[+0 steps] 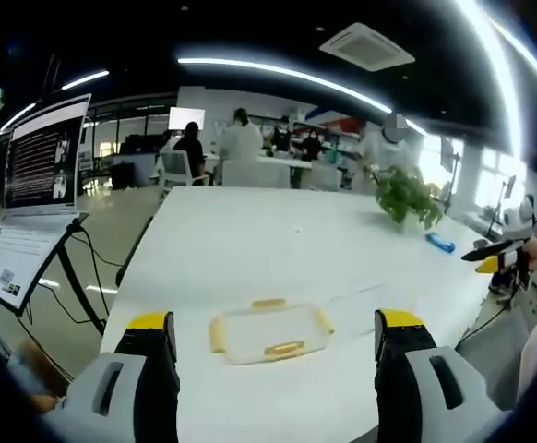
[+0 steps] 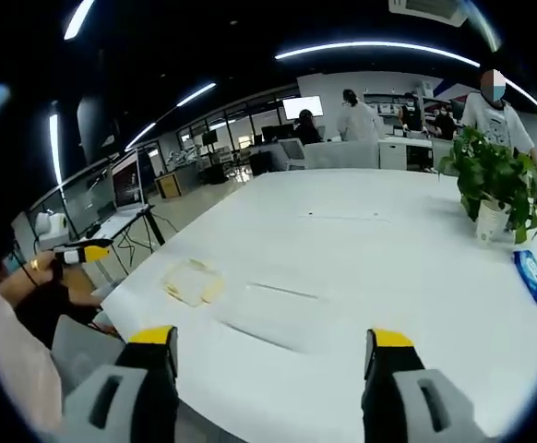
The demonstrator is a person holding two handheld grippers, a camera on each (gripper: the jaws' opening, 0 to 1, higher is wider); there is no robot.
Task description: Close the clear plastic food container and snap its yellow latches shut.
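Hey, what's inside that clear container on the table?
The clear container looks empty through its plastic, only the white table showing beneath. Glare and distance could hide something small or flat inside.

Both views above table point(image 1: 250, 240) edge, facing across

Bright ceiling strip lights point(image 1: 287, 72), curved fisheye edges.

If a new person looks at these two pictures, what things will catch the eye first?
First the clear food container with yellow latches, lying on the white table between the left gripper's open jaws. Then the green potted plant at the table's far side, with a blue packet near it.
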